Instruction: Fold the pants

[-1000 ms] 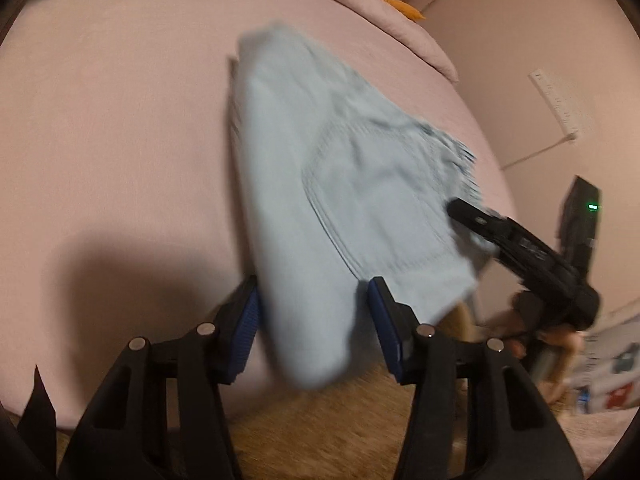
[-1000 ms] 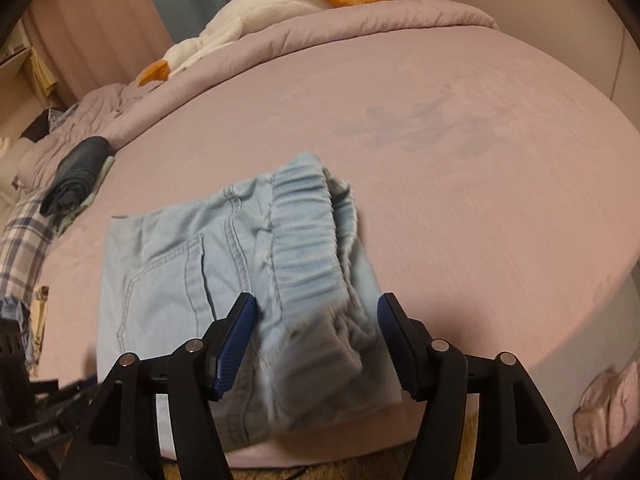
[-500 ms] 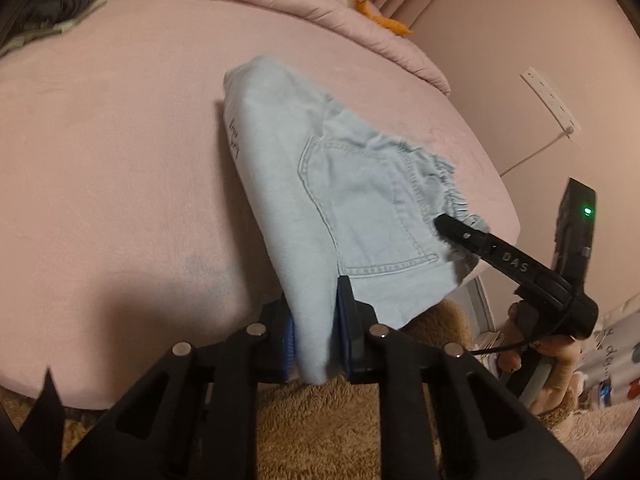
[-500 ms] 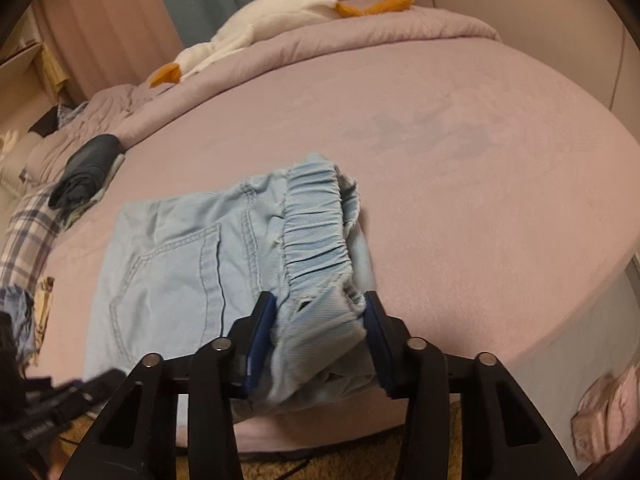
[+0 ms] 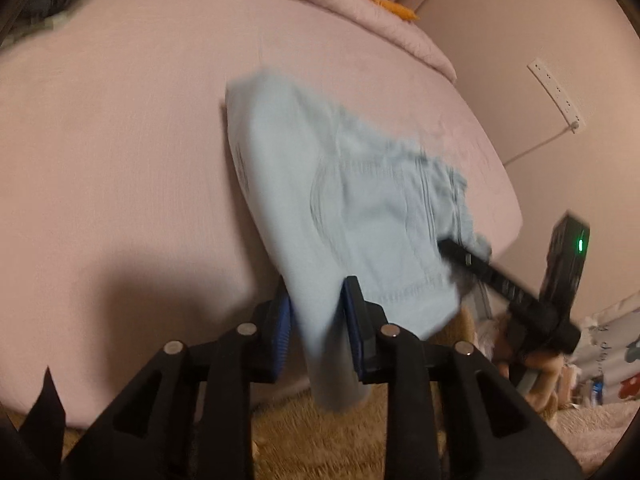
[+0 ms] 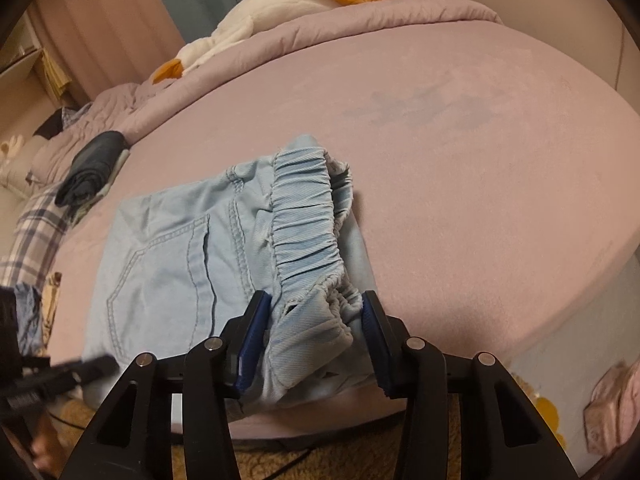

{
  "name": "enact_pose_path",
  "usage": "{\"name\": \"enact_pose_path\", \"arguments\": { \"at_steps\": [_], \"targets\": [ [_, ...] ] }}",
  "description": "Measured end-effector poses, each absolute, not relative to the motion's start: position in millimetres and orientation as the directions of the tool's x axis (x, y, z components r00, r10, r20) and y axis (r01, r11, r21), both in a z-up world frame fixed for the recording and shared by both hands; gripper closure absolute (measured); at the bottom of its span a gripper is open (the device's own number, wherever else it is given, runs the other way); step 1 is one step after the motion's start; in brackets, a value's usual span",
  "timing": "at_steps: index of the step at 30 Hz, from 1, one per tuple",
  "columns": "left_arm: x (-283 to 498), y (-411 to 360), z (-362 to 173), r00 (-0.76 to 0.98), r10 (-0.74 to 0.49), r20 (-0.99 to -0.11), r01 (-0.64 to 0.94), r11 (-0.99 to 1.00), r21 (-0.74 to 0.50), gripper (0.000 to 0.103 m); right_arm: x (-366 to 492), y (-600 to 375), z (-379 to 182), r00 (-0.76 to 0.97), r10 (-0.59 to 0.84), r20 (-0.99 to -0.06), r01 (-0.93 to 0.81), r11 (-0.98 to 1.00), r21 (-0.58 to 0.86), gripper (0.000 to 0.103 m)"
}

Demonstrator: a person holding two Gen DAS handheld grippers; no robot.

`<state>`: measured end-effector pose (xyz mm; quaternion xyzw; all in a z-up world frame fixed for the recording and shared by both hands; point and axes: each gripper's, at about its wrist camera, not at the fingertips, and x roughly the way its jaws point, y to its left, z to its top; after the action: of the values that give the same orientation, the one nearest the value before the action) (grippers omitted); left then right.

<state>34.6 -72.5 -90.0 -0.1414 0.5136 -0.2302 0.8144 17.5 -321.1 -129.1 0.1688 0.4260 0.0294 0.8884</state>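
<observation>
Pants (image 6: 192,264) folded small at near edge of bed (image 6: 480,152). Left gripper (image 5: 316,328), jaws just clamped then eased slightly, pinches hem fold; right gripper (image 6: 312,336), just closed, grips bunched waistband. Both ends now secured: ready for next fold.

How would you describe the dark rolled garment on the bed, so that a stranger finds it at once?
Start from the big pink bed and follow its left edge toward the quilt. There, beyond the light blue pants, lies the dark rolled garment, beside a plaid cloth. It is the only nearly black, tightly rolled thing; its neighbours are pale or checked.
</observation>
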Motion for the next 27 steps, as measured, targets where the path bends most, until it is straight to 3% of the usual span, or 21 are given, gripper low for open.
{"name": "enact_pose_path", "arguments": {
  "at_steps": [5,9,14,16,18,19,23,24,25,27],
  "targets": [
    [86.7,-72.5,-74.7,0.466,-0.455,-0.759,0.211,0.890,-0.405,0.065,15.6,-323.0,-130.7,0.631,0.206,-0.748,0.089,0.939,0.334,0.057],
    [129.7,-69.4,-85.4,0.431,-0.463,-0.774,0.165,0.884,-0.437,0.063,17.1,-327.2,-128.5,0.619,0.221,-0.754,0.092,0.933,0.349,0.053],
    [156.0,-61.5,-97.3,0.386,-0.499,-0.775,0.117,0.861,-0.496,0.048,25.8,-337.8,-110.0,0.635,0.225,-0.739,0.097,0.926,0.365,0.049],
    [160.4,-61.5,-100.3,0.384,-0.506,-0.772,0.118,0.856,-0.503,0.047,31.3,-343.6,-99.2,0.660,0.218,-0.719,0.101,0.923,0.372,0.034],
    [163.5,-63.7,-105.9,0.378,-0.482,-0.790,0.112,0.871,-0.478,0.052,41.9,-346.3,-96.0,0.669,0.249,-0.701,0.087,0.910,0.406,0.033],
    [163.4,-64.8,-109.9,0.369,-0.479,-0.797,0.113,0.874,-0.473,0.062,51.4,-346.8,-97.0,0.659,0.267,-0.703,0.089,0.901,0.425,0.033],
    [154.1,-63.6,-114.5,0.395,-0.453,-0.799,0.122,0.888,-0.443,0.066,78.6,-337.2,-109.4,0.626,0.305,-0.718,0.079,0.891,0.447,0.033],
    [152.7,-64.0,-112.6,0.401,-0.447,-0.800,0.129,0.892,-0.434,0.067,83.6,-334.1,-114.1,0.615,0.304,-0.728,0.090,0.890,0.448,0.036],
    [152.0,-63.2,-112.2,0.405,-0.444,-0.799,0.131,0.893,-0.430,0.069,87.0,-331.3,-117.9,0.608,0.301,-0.734,0.093,0.892,0.443,0.059],
    [150.6,-60.7,-110.2,0.410,-0.446,-0.795,0.126,0.891,-0.435,0.072,85.0,-329.0,-119.6,0.619,0.286,-0.732,0.101,0.895,0.435,0.065]
  ]
}}
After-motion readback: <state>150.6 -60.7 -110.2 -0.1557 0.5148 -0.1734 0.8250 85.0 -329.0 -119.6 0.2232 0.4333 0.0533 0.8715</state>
